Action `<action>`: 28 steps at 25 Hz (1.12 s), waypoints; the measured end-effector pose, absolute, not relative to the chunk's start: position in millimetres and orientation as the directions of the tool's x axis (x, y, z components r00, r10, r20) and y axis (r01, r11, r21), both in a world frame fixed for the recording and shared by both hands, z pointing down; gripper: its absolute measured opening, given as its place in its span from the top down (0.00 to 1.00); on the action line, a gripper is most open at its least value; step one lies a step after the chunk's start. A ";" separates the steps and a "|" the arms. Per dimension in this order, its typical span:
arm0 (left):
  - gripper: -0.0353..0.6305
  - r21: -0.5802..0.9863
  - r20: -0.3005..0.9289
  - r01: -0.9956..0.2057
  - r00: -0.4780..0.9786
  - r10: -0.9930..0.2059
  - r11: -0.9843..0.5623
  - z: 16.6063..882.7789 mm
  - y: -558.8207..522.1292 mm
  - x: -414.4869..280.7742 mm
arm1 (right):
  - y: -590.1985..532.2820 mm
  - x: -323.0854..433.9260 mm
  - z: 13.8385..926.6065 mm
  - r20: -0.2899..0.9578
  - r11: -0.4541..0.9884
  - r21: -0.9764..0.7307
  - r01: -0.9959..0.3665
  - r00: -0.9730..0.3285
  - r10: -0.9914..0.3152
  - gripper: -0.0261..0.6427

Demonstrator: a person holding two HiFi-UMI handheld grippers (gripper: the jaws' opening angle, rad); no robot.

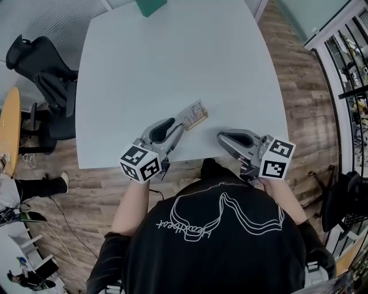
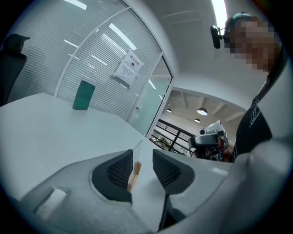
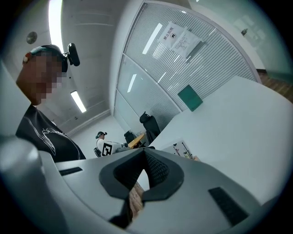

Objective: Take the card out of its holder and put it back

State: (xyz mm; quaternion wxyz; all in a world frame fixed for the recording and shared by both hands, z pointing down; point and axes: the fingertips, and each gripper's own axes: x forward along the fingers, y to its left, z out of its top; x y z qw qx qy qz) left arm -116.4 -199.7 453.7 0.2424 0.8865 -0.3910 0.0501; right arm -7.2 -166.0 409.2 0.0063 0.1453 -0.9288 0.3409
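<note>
A clear holder with a printed card (image 1: pixel 194 115) in it lies flat on the white table (image 1: pixel 172 57) near the front edge. My left gripper (image 1: pixel 179 127) reaches it from the lower left. In the left gripper view the card's thin orange-tinted edge (image 2: pixel 134 174) stands between the jaws, close against the left pad (image 2: pixel 120 171) with a gap to the right pad, so the left gripper (image 2: pixel 139 170) is open. My right gripper (image 1: pixel 220 136) hovers to the right of the card, apart from it. Its jaws (image 3: pixel 143 152) meet with nothing between them. The card (image 3: pixel 183 150) shows beyond them.
A green object (image 1: pixel 150 6) stands at the table's far edge. Black office chairs (image 1: pixel 40 63) are off the left side, over a wooden floor (image 1: pixel 287 69). A railing (image 1: pixel 345 63) runs along the right. My body is close against the table's front edge.
</note>
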 end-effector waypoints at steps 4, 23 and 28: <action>0.75 0.361 0.288 -0.719 0.692 -0.662 -0.594 469.0 -209.5 -126.6 | -170.1 -10.7 416.4 0.130 0.715 -0.641 -0.279 -0.958 -0.258 0.95; 0.74 0.312 0.318 -0.614 0.787 -0.529 -0.725 514.8 -216.7 -98.3 | -168.2 -7.6 434.5 0.154 0.698 -0.660 -0.278 -0.959 -0.237 0.95; 0.77 0.316 0.311 -0.609 0.791 -0.527 -0.728 516.9 -220.4 -94.8 | -168.4 -6.1 439.7 0.158 0.689 -0.669 -0.280 -0.959 -0.237 0.95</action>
